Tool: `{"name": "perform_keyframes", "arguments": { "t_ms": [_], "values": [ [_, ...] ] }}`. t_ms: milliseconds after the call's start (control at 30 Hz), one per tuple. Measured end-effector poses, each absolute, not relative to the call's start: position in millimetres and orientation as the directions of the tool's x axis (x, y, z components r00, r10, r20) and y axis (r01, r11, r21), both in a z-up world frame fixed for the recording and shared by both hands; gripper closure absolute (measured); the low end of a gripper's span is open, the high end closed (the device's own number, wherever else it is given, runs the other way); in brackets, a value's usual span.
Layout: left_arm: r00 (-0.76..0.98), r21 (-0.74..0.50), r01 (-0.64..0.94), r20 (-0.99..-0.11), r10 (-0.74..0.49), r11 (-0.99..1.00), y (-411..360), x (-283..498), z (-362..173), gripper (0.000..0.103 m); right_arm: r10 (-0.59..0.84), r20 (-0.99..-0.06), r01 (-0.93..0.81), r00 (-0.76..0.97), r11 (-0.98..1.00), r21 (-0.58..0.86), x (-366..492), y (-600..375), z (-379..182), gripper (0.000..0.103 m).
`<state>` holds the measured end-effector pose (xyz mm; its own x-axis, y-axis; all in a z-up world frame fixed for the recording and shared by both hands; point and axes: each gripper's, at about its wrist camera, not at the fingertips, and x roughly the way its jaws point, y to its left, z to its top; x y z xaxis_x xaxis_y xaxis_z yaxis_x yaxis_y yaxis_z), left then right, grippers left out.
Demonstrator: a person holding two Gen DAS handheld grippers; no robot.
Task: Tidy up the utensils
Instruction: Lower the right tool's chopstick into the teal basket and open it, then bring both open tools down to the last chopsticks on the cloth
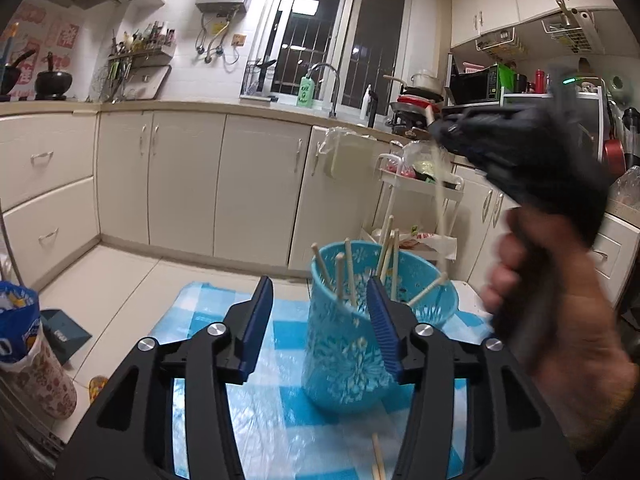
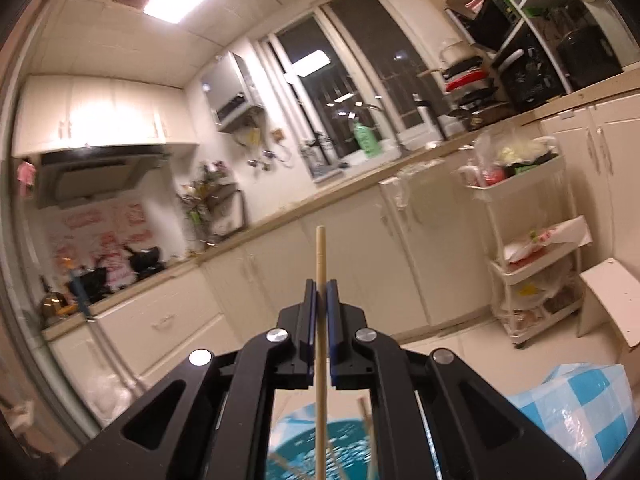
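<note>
Chopsticks: several standing in the cup (image 1: 344,344), I am pinching one chopstick (image 2: 321,264) in my right gripper (image 2: 321,292) above it, left gripper (image 1: 320,316) spread empty, one stick (image 1: 378,456) lying near on the cloth (image 1: 280,420).

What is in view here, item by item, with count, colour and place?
holder: one, turquoise, patterned, standing on the cloth in front of the left gripper.
chopsticks in holder: several, pale wood, leaning at different angles.
held chopstick: one, pale wood, upright between the right gripper's pads.
loose chopstick: at least one, pale wood, lying on the cloth.
cloth: one, blue and white check, under clear plastic.
cart: one, white, tiered, by the cabinets.
bottle: one, green, on the windowsill.
left gripper: black with blue pads, open, empty.
right gripper: black with blue pads, shut on the chopstick.
hand: one, gripping the right gripper's handle.
</note>
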<state>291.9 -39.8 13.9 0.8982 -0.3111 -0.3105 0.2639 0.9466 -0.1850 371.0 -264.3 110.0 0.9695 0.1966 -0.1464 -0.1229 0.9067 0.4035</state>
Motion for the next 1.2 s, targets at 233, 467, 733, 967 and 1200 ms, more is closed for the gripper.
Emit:
{"name": "perform_keyframes", "arguments": {
  "t_ms": [233, 467, 733, 967, 1200],
  "values": [
    [0.881, -0.199, 0.249, -0.360, -0.307, 0.948, -32.7, 277.5, 7.7, 0.053, 0.187, -0.230, -0.106, 0.955, 0.940, 0.325, 375.4, -249.4, 85.5, 0.097],
    [0.867, -0.203, 0.254, -0.386, -0.316, 0.946, -38.6, 273.1, 8.0, 0.052, 0.224, -0.290, -0.135, 0.931, 0.946, 0.295, 357.5, -244.9, 64.8, 0.097],
    [0.823, -0.170, 0.265, -0.473, -0.314, 0.949, -47.5, 264.0, 1.6, 0.047, 0.232, -0.361, -0.119, 0.903, 0.944, 0.308, 281.1, -271.8, 48.3, 0.069],
    [0.771, -0.136, 0.241, -0.574, -0.275, 0.961, -48.8, 251.0, -20.3, 0.045, 0.303, -0.648, -0.085, 0.699, 0.935, 0.345, 233.8, -265.9, -32.7, 0.075],
    [0.745, -0.132, 0.232, -0.614, -0.263, 0.964, -43.1, 242.0, -26.0, 0.041, 0.311, -0.735, -0.102, 0.602, 0.943, 0.316, 229.1, -225.1, -63.6, 0.077]
  ]
}}
